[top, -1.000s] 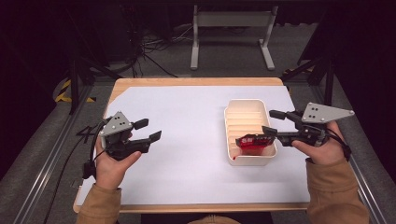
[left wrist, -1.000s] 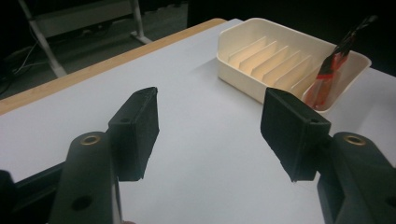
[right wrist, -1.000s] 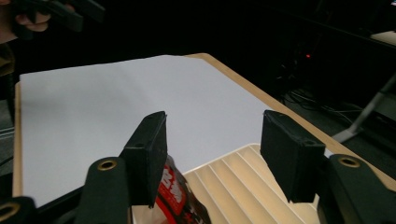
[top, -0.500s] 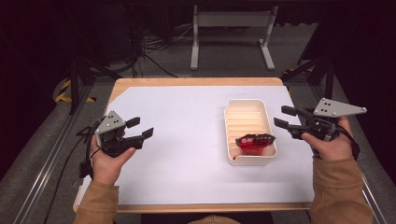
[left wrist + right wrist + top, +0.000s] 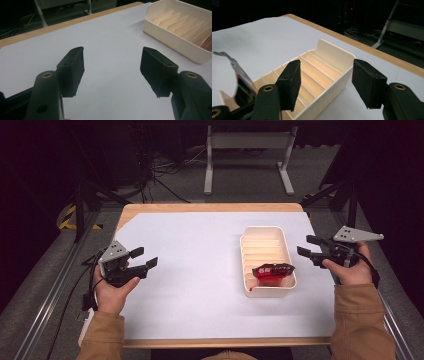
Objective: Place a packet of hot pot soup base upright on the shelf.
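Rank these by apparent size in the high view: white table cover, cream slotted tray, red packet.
1. white table cover
2. cream slotted tray
3. red packet, lying in the tray's near end

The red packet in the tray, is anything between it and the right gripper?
Partly. The red packet sits inside the cream tray, so the tray's side wall stands between it and the open right gripper. From above, nothing covers it.

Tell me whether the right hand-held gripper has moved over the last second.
Yes. The right hand-held gripper has pulled back to the right: a second ago its jaws reached over the cream tray by the red packet; now they sit outside its right wall.
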Available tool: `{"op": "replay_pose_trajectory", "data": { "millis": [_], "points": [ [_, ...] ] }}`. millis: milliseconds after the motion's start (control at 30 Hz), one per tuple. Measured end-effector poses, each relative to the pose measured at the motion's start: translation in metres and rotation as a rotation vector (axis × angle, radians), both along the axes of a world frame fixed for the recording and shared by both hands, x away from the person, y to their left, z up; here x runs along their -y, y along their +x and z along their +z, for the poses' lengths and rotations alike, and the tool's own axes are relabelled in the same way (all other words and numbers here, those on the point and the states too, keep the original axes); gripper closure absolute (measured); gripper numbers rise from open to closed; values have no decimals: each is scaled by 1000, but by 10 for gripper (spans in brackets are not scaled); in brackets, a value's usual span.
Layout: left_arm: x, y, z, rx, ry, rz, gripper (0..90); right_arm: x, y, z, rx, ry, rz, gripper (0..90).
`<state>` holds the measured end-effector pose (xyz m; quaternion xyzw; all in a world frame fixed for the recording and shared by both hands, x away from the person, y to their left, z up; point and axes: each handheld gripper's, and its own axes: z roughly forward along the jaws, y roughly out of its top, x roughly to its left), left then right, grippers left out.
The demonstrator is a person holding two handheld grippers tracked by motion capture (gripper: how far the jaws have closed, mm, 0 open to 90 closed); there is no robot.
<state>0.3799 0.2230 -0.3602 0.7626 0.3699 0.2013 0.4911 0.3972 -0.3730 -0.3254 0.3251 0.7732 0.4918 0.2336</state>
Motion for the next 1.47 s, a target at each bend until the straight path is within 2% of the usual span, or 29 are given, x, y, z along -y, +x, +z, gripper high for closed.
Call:
{"op": "replay_pose_trajectory", "data": {
  "millis": [400,667,967,1067,1167,1333,1467],
  "points": [
    [-8,6,-14,-24,-24,30,373,13,19,-34,-49,-11,-46,405],
    [-8,7,-17,-27,-26,30,372,19,25,-49,-56,-32,-37,422],
    [-9,11,-24,-39,-16,17,372,16,35,-74,-122,-60,-57,421],
    [-9,11,-26,-48,-23,21,372,15,38,-81,-141,-84,-73,418],
    [-9,13,-28,-51,-21,19,372,14,40,-84,-152,-109,-68,443],
    [-8,14,-30,-66,-15,28,371,12,39,-83,-132,-96,-50,456],
    [-8,14,-30,-71,-20,30,371,11,39,-82,-134,-94,-55,448]
  ]
}}
